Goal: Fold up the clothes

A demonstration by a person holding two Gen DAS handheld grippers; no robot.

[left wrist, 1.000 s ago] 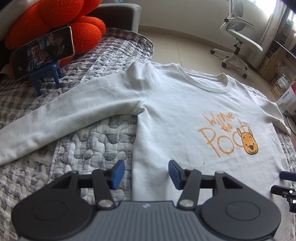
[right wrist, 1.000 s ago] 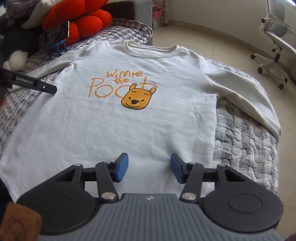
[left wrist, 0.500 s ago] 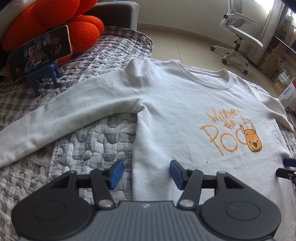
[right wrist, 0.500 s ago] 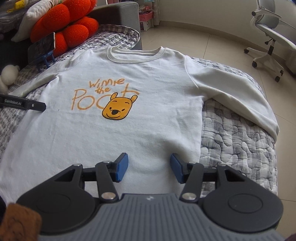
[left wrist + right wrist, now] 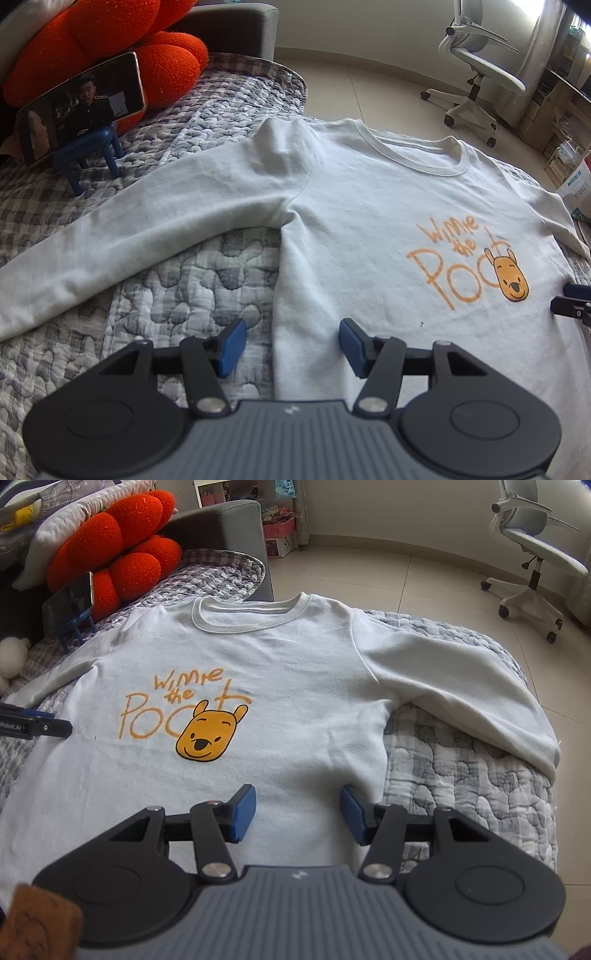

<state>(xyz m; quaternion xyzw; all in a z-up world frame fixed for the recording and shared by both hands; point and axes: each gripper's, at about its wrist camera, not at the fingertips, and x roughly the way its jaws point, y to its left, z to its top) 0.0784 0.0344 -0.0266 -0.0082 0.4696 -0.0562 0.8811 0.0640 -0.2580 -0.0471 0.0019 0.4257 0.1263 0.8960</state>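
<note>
Left wrist view: the white sweatshirt [image 5: 369, 236] is spread flat on the quilted bed [image 5: 184, 280]; its side edge is straddled by the spread left gripper [image 5: 290, 347]. The right gripper [image 5: 297, 814] is held spread over the opposite hem.

Both grippers are held low over the sweatshirt [image 5: 295, 686], jaws spread wide with nothing between them. The left gripper [image 5: 290, 341] is parked over the sweatshirt's side edge below the armpit, and the right gripper [image 5: 298, 810] over the opposite side edge, near the hem.
</note>
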